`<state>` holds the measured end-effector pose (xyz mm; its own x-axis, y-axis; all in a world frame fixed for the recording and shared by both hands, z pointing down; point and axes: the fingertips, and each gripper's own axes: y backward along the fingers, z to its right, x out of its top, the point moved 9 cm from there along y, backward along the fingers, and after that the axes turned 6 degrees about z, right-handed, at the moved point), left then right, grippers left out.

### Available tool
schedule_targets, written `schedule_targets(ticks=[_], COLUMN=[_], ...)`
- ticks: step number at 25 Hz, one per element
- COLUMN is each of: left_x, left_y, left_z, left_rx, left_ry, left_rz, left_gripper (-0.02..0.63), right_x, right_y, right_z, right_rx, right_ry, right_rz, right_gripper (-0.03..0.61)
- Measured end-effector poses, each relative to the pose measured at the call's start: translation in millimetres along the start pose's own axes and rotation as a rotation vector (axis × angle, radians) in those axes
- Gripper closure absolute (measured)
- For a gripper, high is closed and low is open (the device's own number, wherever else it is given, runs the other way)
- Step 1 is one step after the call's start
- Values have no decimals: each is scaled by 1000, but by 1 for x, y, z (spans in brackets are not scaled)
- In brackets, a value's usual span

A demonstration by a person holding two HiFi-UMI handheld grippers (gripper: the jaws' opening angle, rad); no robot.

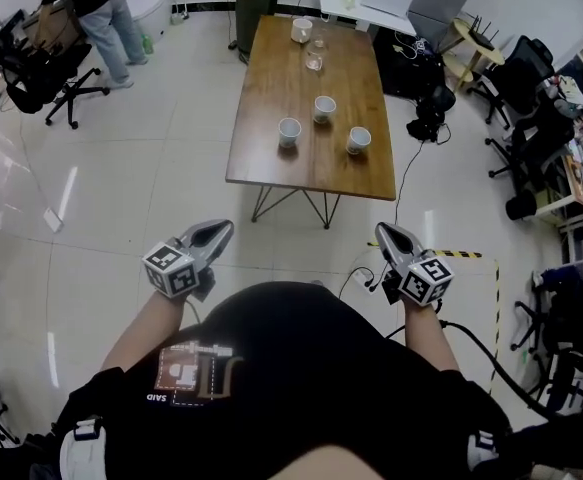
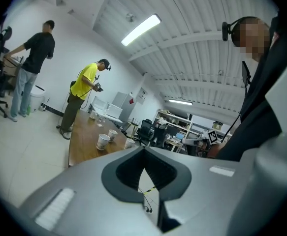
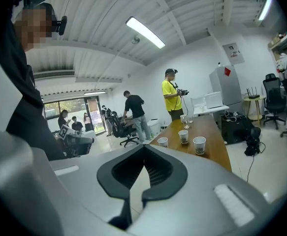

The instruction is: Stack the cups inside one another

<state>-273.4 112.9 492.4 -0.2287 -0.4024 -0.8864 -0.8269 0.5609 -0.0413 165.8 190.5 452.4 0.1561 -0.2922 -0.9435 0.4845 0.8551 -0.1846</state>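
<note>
Three white paper cups stand apart near the front of a long wooden table [image 1: 271, 168]: one on the left [image 1: 289, 131], one in the middle further back [image 1: 324, 108], one on the right [image 1: 358, 140]. Both grippers hang over the floor, well short of the table, close to my body. My left gripper [image 1: 227, 226] is shut and empty; its own view has the cups [image 2: 103, 141] far off beyond the closed tips [image 2: 143, 149]. My right gripper [image 1: 381, 228] is shut with nothing held, and the cups [image 3: 199, 145] stand far ahead of its tips [image 3: 144, 146].
Glassware [image 1: 302, 30] stands at the table's far end, where a person in yellow [image 3: 173, 100] is. Another person [image 1: 96, 8] stands by an office chair [image 1: 46, 73] at the back left. Cables [image 1: 406, 173] and striped tape [image 1: 461, 254] lie on the floor on the right, near chairs and shelves.
</note>
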Motion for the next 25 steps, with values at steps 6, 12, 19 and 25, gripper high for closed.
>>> schedule_targets(ticks=[6,12,19,25], left_x=[12,21,29,40], left_y=[-67,-142,-202,-216], left_z=[-1,6,6,-39], left_rx=[78,193,207,150], left_ry=[-30,-25,-38,-43], left_rz=[12,59,21,2], left_gripper=[612,612,612,612], right_x=[4,38,58,62], right_y=[-46,-98,-139,-178], right_z=[84,168,227,226], right_rx=[93,247,282,219], right_ry=[3,39,58,72], right_rz=[-27,-70,-82,-94], right_gripper=[563,563,563,551])
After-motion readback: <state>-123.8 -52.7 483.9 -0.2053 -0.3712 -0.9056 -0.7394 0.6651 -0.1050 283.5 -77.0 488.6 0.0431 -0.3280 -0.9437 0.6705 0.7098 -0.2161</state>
